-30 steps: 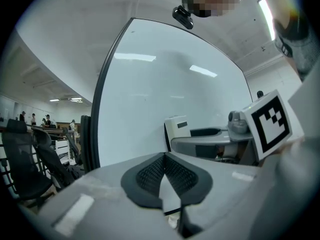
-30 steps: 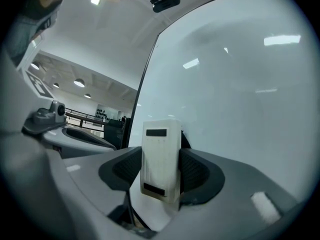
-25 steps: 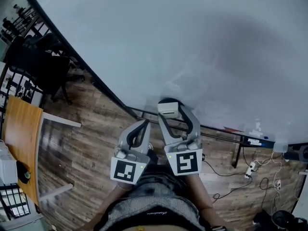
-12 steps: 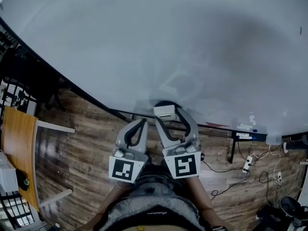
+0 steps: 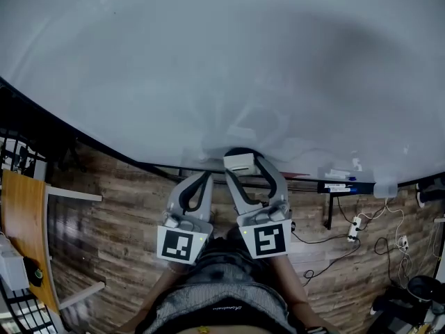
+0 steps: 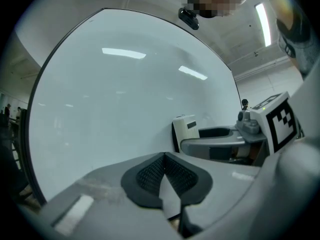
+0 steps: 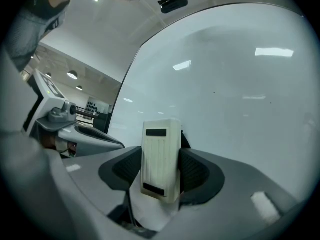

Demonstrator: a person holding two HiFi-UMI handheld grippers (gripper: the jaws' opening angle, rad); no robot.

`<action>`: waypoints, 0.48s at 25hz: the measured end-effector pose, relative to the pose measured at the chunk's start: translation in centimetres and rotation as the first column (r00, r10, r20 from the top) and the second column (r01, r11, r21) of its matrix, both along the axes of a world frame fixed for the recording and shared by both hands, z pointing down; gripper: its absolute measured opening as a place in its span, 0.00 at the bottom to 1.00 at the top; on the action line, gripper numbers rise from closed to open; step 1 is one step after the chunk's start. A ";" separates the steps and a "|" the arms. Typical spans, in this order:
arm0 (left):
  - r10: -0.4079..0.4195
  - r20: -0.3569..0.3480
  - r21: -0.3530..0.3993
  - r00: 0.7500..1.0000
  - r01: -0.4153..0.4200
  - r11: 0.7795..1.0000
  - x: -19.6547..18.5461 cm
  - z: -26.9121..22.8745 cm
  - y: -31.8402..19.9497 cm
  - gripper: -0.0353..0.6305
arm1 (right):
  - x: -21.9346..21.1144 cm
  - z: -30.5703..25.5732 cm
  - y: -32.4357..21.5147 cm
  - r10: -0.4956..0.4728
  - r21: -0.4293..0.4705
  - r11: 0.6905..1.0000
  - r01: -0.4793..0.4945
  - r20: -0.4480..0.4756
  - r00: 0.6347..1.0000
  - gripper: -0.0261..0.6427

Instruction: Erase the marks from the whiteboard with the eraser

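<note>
The right gripper (image 5: 246, 167) holds the white eraser (image 7: 161, 159) upright between its fingers, close to the low edge of the whiteboard (image 5: 208, 61), which spreads far above it, while the left gripper (image 6: 164, 171), fingers closed on nothing, is just beside it.

The left gripper (image 5: 203, 178) and the right gripper (image 5: 242, 161) have the same build: a light grey plastic body with smooth, curved fingers. Each one carries a white cube (image 5: 180, 245) with a black square marker on its face. The inner pads (image 6: 150, 175) of the fingers are dark grey, with a fine grid texture. The person wears a grey top (image 5: 215, 299) with thin stripes and a dark hem.
</note>
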State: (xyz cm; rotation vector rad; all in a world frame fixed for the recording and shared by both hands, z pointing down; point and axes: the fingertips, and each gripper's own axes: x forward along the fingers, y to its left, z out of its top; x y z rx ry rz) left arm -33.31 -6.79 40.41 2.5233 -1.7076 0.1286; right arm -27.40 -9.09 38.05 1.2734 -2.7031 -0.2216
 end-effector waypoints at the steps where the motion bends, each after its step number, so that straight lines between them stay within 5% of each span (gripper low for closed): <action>1: 0.007 0.001 -0.001 1.000 -0.007 1.000 0.7 0.1 -0.1 0.06 | 0.8 0.0 -0.1 0.005 0.001 1.000 -0.005 0.000 1.000 0.40; 6: 0.031 -0.001 0.012 1.000 -0.031 0.999 5.3 0.2 -0.1 0.06 | 5.7 0.3 -0.4 0.042 -0.007 0.999 -0.042 0.005 0.999 0.40; 12: 0.048 -0.021 0.007 0.999 -0.048 0.999 6.9 0.1 0.5 0.06 | 6.0 -0.1 -0.2 0.033 -0.006 0.999 -0.033 0.002 0.999 0.40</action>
